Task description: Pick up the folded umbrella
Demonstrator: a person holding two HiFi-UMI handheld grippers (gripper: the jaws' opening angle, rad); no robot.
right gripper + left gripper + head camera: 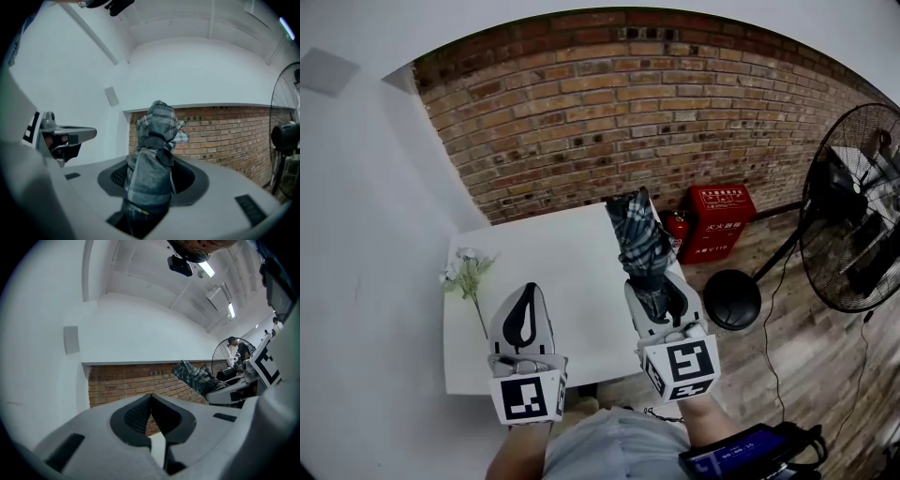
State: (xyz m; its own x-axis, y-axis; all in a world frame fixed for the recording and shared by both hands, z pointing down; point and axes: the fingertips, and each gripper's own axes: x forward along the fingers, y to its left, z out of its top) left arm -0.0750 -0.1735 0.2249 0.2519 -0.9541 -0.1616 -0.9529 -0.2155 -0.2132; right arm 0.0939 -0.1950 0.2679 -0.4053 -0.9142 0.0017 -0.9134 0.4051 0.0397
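Observation:
The folded umbrella (636, 239), in dark plaid cloth, is lifted off the white table (572, 262) and points away from me, toward the brick wall. My right gripper (659, 298) is shut on its near end. In the right gripper view the umbrella (154, 154) fills the gap between the jaws and rises above them. Over the table's near left part my left gripper (528, 292) hangs shut with nothing in it; its tips (151, 397) meet. From the left gripper view the umbrella (193, 375) shows at the right.
A sprig of white flowers (467, 272) lies at the table's left edge. To the right of the table stand a red fire-extinguisher box (719, 220) and a tall floor fan (853, 216) with a round black base (733, 298) on the wooden floor. Behind is a brick wall (609, 103).

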